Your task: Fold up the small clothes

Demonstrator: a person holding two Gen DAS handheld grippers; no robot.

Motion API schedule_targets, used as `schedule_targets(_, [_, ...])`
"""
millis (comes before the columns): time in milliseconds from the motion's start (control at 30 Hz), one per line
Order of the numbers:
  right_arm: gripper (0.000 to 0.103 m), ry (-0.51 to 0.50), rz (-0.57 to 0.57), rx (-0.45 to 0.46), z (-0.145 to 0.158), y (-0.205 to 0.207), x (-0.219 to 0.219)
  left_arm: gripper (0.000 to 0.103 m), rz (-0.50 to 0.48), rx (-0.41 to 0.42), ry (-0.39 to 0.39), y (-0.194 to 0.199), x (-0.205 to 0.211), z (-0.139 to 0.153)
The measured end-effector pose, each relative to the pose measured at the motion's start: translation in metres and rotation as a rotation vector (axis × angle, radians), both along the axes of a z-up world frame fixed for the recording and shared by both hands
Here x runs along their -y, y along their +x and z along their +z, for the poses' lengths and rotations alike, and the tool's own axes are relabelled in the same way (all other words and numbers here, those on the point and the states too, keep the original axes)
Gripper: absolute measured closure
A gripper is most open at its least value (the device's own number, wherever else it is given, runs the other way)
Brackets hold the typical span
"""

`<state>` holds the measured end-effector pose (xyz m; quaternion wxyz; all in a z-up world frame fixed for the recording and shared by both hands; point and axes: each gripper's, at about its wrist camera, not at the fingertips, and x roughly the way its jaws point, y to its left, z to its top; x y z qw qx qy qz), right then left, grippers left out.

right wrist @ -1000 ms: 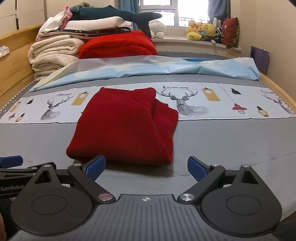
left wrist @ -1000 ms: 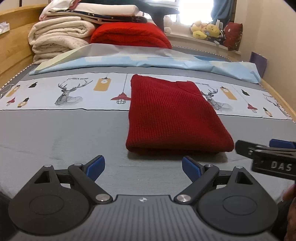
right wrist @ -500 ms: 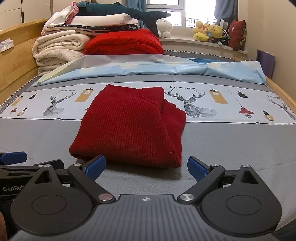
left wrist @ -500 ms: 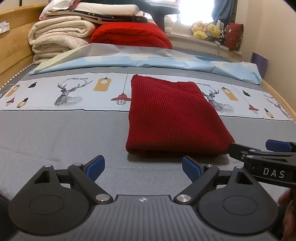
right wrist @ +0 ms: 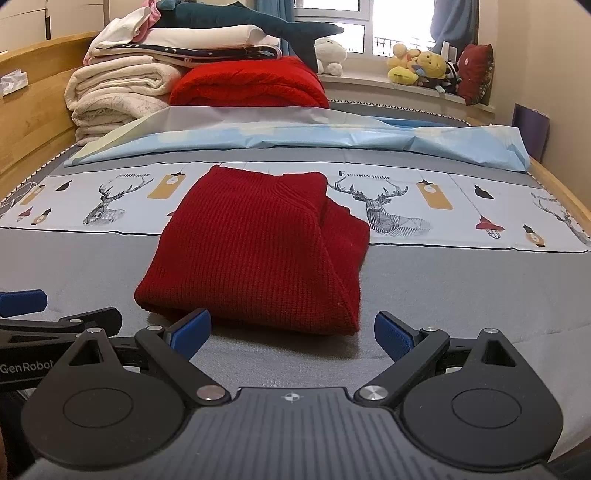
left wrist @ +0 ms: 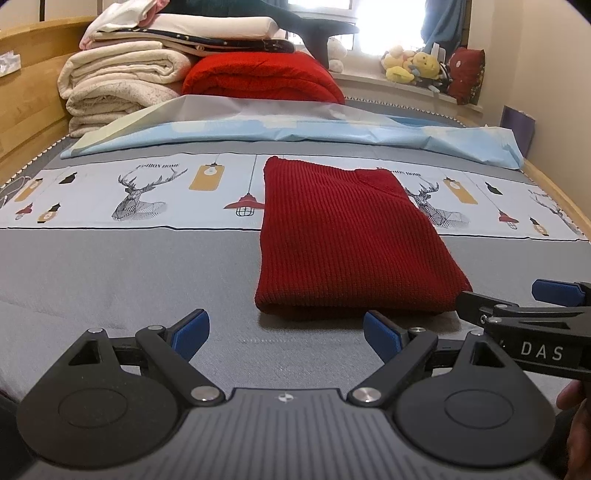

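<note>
A dark red knitted garment (left wrist: 347, 240) lies folded into a rectangle on the grey bed sheet (left wrist: 129, 280); in the right wrist view the garment (right wrist: 258, 251) shows a thicker folded layer along its right side. My left gripper (left wrist: 286, 332) is open, just short of the garment's near edge and holding nothing. My right gripper (right wrist: 291, 330) is open too, its fingers level with that near edge and empty. Each gripper shows in the other's view: the right one (left wrist: 524, 314) at the garment's near right corner, the left one (right wrist: 55, 314) left of it.
A light blue quilt (left wrist: 295, 125) crosses the bed behind the garment. Stacked cream blankets (left wrist: 118, 81), a red blanket (left wrist: 258, 77) and a plush shark (right wrist: 236, 22) sit at the back left. Plush toys (right wrist: 424, 66) line the windowsill. Wooden bed rails (left wrist: 26, 107) run along both sides.
Both grippers have moved slightly forward toward the garment's near edge, so it looks a little closer. Both stay open. The garment has not moved.
</note>
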<state>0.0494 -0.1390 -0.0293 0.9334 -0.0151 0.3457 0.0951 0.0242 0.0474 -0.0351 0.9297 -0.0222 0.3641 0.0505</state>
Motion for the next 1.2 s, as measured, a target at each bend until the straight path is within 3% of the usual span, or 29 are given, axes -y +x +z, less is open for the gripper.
schedule_targets(1200, [0.008, -0.006, -0.001, -0.002, -0.0004, -0.0006, 0.0001, 0.01, -0.01, -0.006, 0.001, 0.0007, -0.0009, -0.0049])
